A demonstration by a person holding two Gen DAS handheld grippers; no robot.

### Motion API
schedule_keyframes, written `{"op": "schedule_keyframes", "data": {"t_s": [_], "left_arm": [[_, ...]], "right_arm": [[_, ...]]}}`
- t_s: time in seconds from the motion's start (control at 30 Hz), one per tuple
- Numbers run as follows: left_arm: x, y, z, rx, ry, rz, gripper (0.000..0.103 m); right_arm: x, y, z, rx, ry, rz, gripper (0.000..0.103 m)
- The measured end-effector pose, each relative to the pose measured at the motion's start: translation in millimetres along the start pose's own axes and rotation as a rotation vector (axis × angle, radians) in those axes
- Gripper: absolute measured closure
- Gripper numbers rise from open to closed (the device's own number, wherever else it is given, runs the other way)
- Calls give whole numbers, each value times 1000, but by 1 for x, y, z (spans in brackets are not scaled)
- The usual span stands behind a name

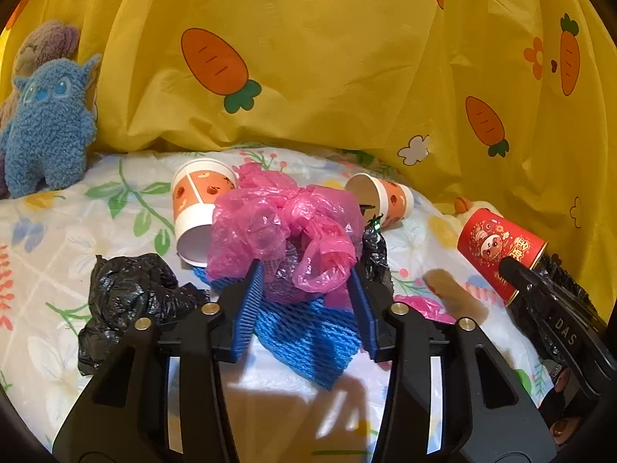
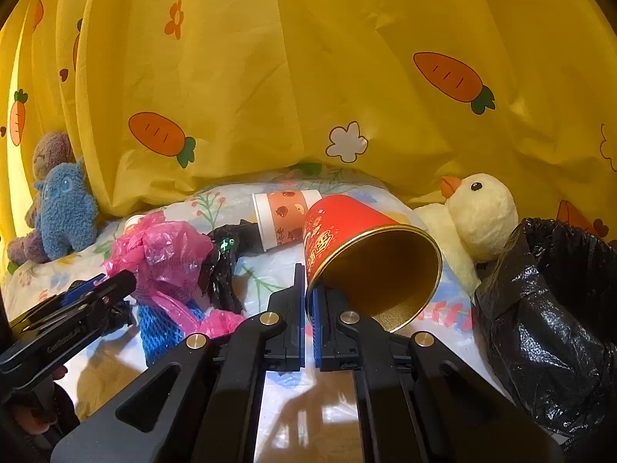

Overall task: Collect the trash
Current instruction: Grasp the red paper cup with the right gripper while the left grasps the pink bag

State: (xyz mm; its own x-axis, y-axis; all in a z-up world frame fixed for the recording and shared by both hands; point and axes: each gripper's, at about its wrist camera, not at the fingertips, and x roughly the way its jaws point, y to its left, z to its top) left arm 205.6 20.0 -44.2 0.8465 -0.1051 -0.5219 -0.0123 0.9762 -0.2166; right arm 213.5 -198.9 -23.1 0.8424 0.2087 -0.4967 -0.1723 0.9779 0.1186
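Two grippers over a floral sheet (image 1: pixel 58 231). Left gripper (image 1: pixel 306 274): jaws partly apart, either side of a pink plastic bag (image 1: pixel 285 223) bunched on blue foam netting (image 1: pixel 308 332); cannot tell whether pads press it. Right gripper (image 2: pixel 307 293): jaws clamped on the rim of a red paper cup (image 2: pixel 366 254), tilted, mouth toward the camera. Nearby: two orange-and-white cups (image 1: pixel 196 208) (image 1: pixel 385 196), crumpled black plastic (image 1: pixel 127 297), black-lined bin (image 2: pixel 551 308) at right.
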Motion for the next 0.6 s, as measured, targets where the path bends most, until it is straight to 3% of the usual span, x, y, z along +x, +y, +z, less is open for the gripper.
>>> {"op": "schedule_keyframes", "data": {"t_s": [0.17, 0.23, 0.6], "left_arm": [[0, -4, -1, 25, -14, -39, 97], [-3, -5, -1, 27, -20, -56, 103], [-44, 0, 0, 13, -106, -99, 103]], "right_arm": [[-10, 2, -8, -14, -4, 6, 99], [-12, 2, -10, -17, -5, 6, 99], [-31, 1, -15, -17, -22, 17, 99]]}}
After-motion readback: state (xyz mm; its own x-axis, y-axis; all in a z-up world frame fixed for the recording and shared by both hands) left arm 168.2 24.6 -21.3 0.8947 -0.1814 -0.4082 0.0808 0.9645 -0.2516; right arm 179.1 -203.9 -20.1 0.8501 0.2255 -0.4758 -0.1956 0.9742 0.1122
